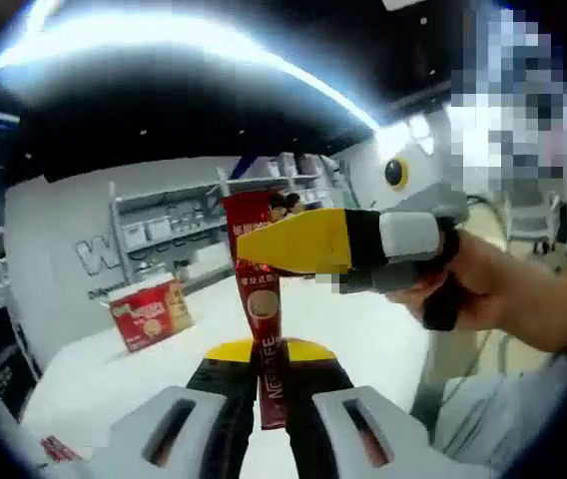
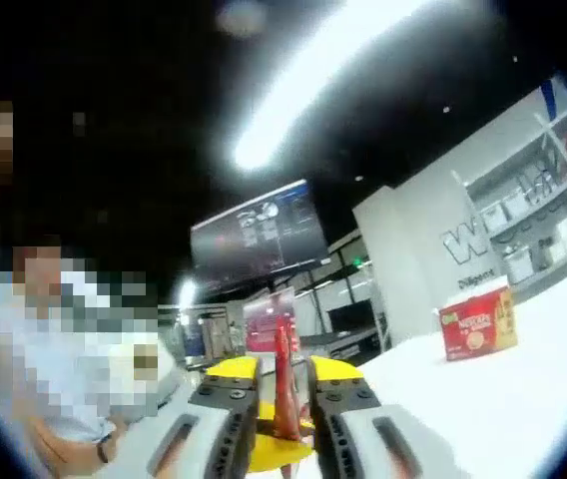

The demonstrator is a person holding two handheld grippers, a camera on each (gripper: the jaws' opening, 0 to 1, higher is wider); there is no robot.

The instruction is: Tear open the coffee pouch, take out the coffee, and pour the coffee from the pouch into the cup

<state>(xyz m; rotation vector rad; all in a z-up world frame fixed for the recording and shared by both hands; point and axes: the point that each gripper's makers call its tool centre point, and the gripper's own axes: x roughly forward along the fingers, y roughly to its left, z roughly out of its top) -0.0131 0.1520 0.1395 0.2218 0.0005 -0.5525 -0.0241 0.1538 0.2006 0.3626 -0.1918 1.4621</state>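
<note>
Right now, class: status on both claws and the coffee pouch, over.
Left claw shut on coffee pouch, lower end. Right claw shut on its top. Pouch upright, untorn. Red box on white table, well clear.

Dark ceiling (image 1: 164, 110), white shelving (image 1: 164, 225)

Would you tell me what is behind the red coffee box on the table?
Behind the red coffee box stand a white wall with large lettering and storage shelves. The tabletop directly behind the box is covered.

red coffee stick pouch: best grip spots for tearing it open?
The red coffee stick pouch stands upright and thin. Hold the lower body flat between the left gripper, as now. The right gripper should pinch the top edge from the side; that flat, narrow strip probably tears crosswise.
</note>
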